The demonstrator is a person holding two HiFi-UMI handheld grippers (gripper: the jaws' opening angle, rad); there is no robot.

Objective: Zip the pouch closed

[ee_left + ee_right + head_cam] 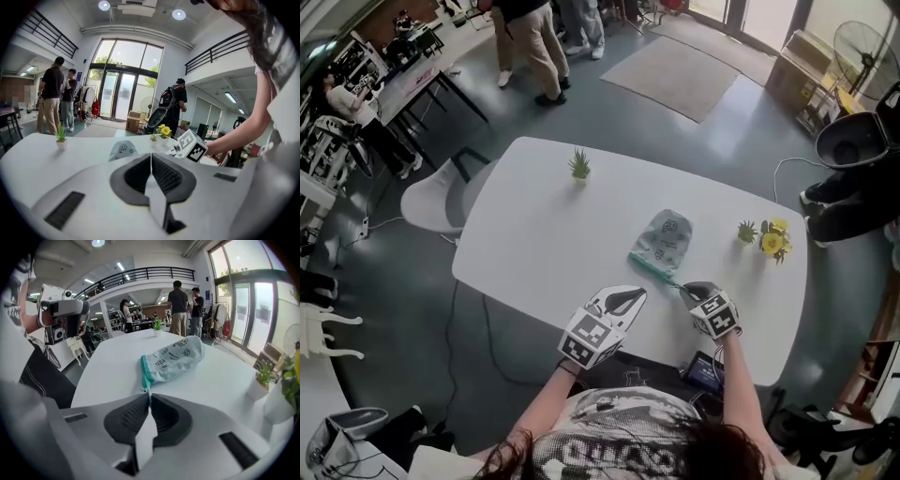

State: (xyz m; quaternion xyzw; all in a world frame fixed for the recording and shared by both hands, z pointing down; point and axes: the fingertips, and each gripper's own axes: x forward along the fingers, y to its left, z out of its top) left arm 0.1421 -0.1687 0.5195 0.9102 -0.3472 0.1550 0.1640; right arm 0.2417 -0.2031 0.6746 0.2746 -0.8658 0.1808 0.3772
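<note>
A pale printed pouch (666, 239) with a teal zipper edge (652, 268) lies flat on the white table (534, 234). In the right gripper view the pouch (173, 359) lies just ahead, and its zipper pull (146, 391) runs into the closed jaws. My right gripper (685, 287) is shut on that pull at the pouch's near right corner. My left gripper (636, 294) hovers near the pouch's near left corner, shut with nothing between its fingers. From the left gripper (151, 157) the pouch (121, 151) shows further ahead on the table.
A small green plant (579, 166) stands at the table's far side. A tiny plant (746, 231) and a pot of yellow flowers (773, 240) stand right of the pouch. A white chair (431, 197) is at the table's left. People stand beyond the table.
</note>
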